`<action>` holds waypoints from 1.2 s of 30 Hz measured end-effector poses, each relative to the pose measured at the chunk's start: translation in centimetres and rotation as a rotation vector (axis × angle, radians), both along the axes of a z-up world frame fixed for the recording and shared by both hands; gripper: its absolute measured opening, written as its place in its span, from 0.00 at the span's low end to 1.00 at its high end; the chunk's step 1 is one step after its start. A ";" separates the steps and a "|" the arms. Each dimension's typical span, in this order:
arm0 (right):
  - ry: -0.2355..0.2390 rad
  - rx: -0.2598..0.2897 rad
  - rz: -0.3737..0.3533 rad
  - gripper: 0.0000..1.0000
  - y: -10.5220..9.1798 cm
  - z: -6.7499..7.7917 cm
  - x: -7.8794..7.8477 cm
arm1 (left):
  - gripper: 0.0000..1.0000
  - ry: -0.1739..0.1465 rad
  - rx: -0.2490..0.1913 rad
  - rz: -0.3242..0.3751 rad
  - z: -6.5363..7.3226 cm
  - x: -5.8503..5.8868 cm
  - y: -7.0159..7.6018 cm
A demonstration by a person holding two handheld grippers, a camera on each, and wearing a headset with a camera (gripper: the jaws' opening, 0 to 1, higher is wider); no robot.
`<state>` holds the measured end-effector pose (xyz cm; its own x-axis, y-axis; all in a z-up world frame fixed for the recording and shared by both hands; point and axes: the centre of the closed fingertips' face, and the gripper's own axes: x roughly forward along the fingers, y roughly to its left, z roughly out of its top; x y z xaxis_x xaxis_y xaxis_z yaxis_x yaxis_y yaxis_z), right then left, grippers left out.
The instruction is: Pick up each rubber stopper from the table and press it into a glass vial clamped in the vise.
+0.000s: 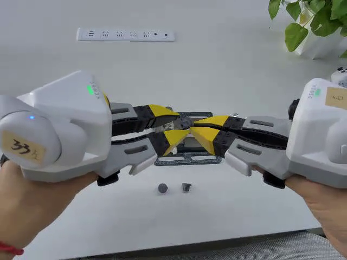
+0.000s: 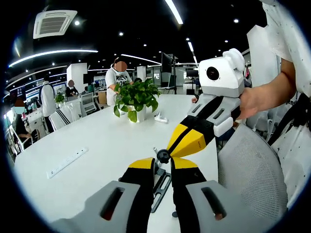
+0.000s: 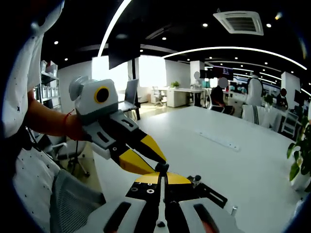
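My two grippers meet tip to tip over the dark vise (image 1: 187,158) at the middle of the white table. The left gripper (image 2: 163,162) is shut on a small dark rubber stopper (image 2: 163,156) at its yellow fingertips. The right gripper (image 3: 163,178) has its jaws pressed together, and its tip touches that stopper (image 3: 163,168) from the other side. Two more grey stoppers (image 1: 162,188) (image 1: 186,187) lie on the table in front of the vise. The jaws hide the top of the vise, and I cannot tell whether a vial stands in it.
A white power strip (image 1: 126,35) lies at the back of the table and a potted plant (image 1: 309,24) stands at the back right. The table's front edge (image 1: 179,246) runs close below the loose stoppers. Grey mesh chairs (image 2: 252,170) stand beside the table.
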<state>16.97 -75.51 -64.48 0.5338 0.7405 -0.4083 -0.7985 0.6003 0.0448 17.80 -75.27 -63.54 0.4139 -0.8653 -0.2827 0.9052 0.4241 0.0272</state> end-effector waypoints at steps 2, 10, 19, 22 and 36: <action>0.000 0.000 0.000 0.00 0.1 0.0 0.0 | 0.07 -0.003 -0.001 -0.004 0.0 0.0 0.0; 0.001 -0.006 -0.001 0.00 0.1 -0.1 0.0 | 0.05 -0.007 0.004 -0.009 -0.1 -0.1 0.0; -0.003 -0.014 0.001 0.00 0.0 -0.1 -0.1 | 0.05 -0.013 0.009 -0.020 -0.1 -0.2 -0.1; -0.002 -0.011 -0.004 0.00 -0.1 -0.1 0.0 | 0.05 -0.002 -0.004 -0.015 0.0 -0.2 -0.1; -0.001 -0.001 0.005 0.00 0.1 0.4 0.0 | 0.04 0.039 -0.048 -0.016 0.4 -0.3 0.1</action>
<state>16.99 -75.43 -64.11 0.5302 0.7427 -0.4090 -0.8016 0.5963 0.0436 17.51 -75.17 -63.12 0.3895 -0.8847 -0.2563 0.9118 0.4096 -0.0282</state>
